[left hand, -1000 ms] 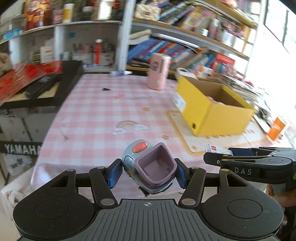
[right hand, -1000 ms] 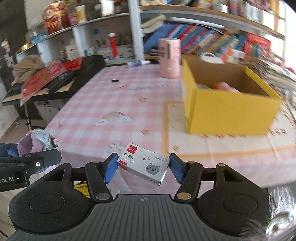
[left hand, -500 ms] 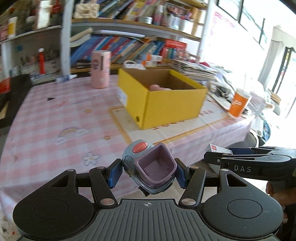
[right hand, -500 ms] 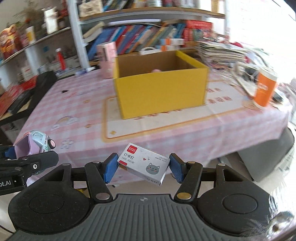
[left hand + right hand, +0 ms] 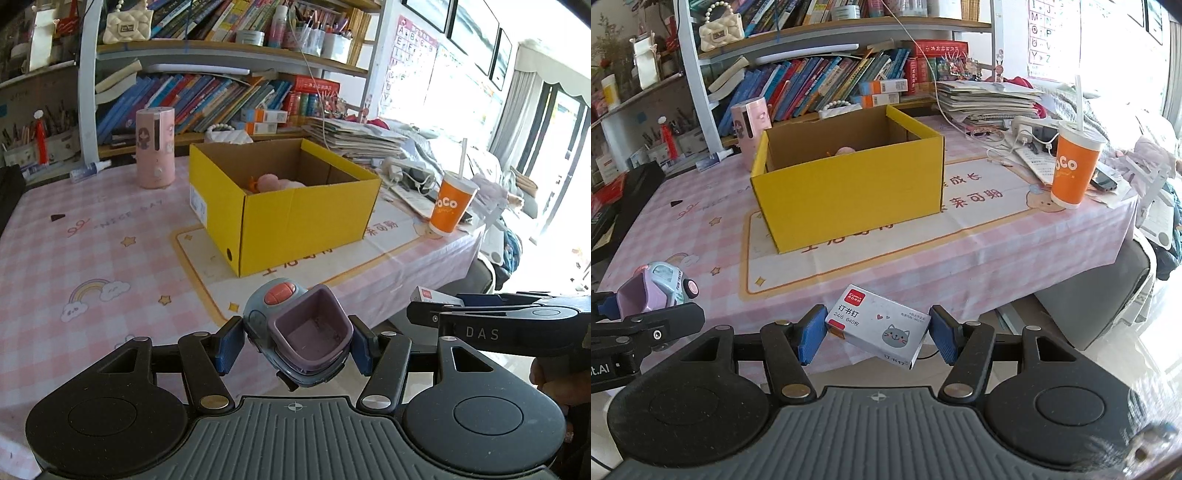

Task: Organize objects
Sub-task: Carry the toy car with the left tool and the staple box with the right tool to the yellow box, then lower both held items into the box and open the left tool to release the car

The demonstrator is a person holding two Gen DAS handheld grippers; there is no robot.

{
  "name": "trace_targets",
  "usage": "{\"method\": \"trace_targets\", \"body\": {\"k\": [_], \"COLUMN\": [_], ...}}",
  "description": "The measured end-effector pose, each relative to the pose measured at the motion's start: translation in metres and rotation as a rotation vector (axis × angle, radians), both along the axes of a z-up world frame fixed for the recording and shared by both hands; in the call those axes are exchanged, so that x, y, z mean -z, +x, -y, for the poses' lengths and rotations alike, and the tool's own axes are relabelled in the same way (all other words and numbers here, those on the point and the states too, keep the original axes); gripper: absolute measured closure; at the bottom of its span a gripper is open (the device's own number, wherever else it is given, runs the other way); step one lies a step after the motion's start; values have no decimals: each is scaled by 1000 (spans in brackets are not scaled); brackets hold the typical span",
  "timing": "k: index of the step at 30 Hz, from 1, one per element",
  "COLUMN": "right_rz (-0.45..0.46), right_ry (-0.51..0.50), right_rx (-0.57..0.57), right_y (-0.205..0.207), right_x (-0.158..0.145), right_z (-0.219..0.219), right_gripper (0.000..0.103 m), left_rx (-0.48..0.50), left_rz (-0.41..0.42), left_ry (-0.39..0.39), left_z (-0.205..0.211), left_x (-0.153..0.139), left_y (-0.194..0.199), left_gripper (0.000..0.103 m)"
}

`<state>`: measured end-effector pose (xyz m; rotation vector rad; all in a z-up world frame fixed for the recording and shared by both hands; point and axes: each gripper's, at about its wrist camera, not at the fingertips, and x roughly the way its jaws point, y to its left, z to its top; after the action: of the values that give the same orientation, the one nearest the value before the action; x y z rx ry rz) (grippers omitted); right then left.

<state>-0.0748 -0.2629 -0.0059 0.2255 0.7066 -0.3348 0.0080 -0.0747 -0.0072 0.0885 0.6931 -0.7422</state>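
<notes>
My left gripper [image 5: 297,341] is shut on a small blue-and-purple toy truck [image 5: 299,332], held off the near table edge. The truck also shows at the left of the right wrist view [image 5: 659,290]. My right gripper [image 5: 874,335] is shut on a white staple box [image 5: 878,330] with a cat face and red label, held before the table edge. Its end shows in the left wrist view [image 5: 432,295]. An open yellow cardboard box [image 5: 295,218] [image 5: 849,195] stands on the pink checked table [image 5: 92,251], with a pink soft thing [image 5: 273,182] inside.
A pink cylinder [image 5: 155,147] stands behind the yellow box on the left. An orange cup with a straw [image 5: 1075,166] stands at the table's right, beside cables and stacked papers [image 5: 990,99]. Bookshelves [image 5: 207,92] line the back. A grey seat [image 5: 1108,288] is right of the table.
Both grippers have swung right along the table's front, still shut on their objects. The yellow box now sits centred ahead, and the orange cup has come into view.
</notes>
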Motion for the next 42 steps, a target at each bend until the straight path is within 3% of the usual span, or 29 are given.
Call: {"method": "trace_targets", "body": {"k": [20,37,42], "right_rz": [-5,139,146], "right_ry": [-1,-49,-50], "right_rx": [-68,-166,-220], "right_y": [61,146,180], "right_x": [1,-38,-39], "right_z": [36,110,127], "right_gripper": [45,45,45], "left_rx": [-31,-149,-198], "left_rz": [64,124,151], "left_ry": [-13,-11,52], "left_z": [38,104,131], "left_x": [-10,-30,-25], "left_y": [43,110,137], "left_gripper": [44,44,44]}}
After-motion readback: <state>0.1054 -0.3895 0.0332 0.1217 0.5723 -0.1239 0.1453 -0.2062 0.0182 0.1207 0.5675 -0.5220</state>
